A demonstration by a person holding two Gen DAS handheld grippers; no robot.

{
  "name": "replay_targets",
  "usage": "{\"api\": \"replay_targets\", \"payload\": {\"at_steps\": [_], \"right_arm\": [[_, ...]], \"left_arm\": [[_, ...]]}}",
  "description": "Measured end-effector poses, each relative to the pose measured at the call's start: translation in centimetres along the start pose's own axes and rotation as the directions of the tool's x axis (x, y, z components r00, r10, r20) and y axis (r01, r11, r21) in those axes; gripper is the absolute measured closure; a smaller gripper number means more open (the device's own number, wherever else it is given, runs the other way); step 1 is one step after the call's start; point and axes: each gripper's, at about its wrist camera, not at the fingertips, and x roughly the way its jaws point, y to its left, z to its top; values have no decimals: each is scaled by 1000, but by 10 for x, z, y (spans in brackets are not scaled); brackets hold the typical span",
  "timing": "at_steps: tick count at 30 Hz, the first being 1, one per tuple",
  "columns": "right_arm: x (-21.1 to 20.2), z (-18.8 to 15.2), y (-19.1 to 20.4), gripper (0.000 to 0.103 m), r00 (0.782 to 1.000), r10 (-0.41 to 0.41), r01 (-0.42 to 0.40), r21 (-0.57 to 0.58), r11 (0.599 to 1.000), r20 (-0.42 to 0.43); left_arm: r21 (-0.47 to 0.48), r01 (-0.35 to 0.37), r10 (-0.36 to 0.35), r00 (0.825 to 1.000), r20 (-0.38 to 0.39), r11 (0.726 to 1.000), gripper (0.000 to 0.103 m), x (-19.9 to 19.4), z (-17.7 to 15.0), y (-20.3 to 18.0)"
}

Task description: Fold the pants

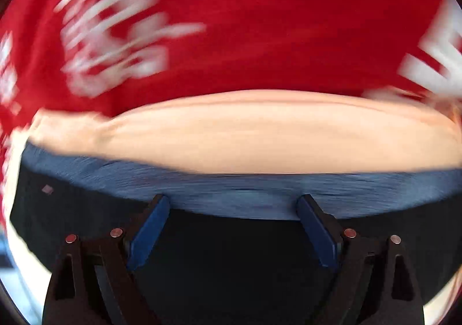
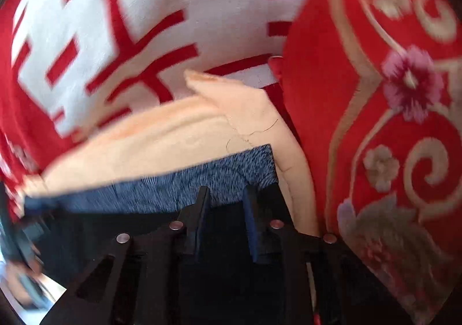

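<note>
Red bedspread (image 2: 121, 22) with large white pattern, motion-blurred; peach blanket (image 1: 245, 134) laid over it; red floral embroidered cushion (image 2: 375, 123) at right, bright light.

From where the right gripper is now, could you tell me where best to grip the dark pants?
Take the blue ribbed waistband at its right end, coming in edge-on from the dark side. That band is a straight exposed edge on the peach cloth, directly ahead of the right gripper.
</note>
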Motion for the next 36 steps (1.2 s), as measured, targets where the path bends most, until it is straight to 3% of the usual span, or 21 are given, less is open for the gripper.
{"api": "replay_targets", "payload": {"at_steps": [3,8,10,17,21,24,28,31,34,36], "right_arm": [[0,-11,21,71,996,-90,91,-117,989,11],[-9,-24,16,67,997,-81,80,-27,996,-20],[-19,-31,16,61,997,-74,75,4,997,-33],[-47,-73,57,60,997,45,-42,48,998,-69],[-48,-104,108,60,979,168,-160,78,984,-117],[-38,-130,161,59,942,302,-285,124,951,-149],[-12,-176,242,59,853,474,-431,219,875,-217],[19,-199,304,59,792,560,-505,256,824,-243],[39,-213,339,59,758,608,-535,309,787,-237],[45,-217,345,60,753,617,-534,335,776,-229]], "left_arm": [[-64,-51,50,999,-15,997,10,3,3,40],[-61,-108,106,994,-33,992,10,-5,-15,71],[-40,-133,131,990,-46,990,10,-10,-38,84],[-29,-99,98,994,-44,995,10,-27,-86,125],[3,-85,85,996,-29,996,10,-35,-95,160],[19,-94,94,995,-13,995,10,-34,-92,195],[18,-96,96,995,28,995,10,-38,-82,251],[16,-110,110,993,32,994,10,-28,-79,291],[23,-111,110,994,20,994,10,-12,-79,315],[38,-100,100,995,12,994,10,3,-83,326]]}}
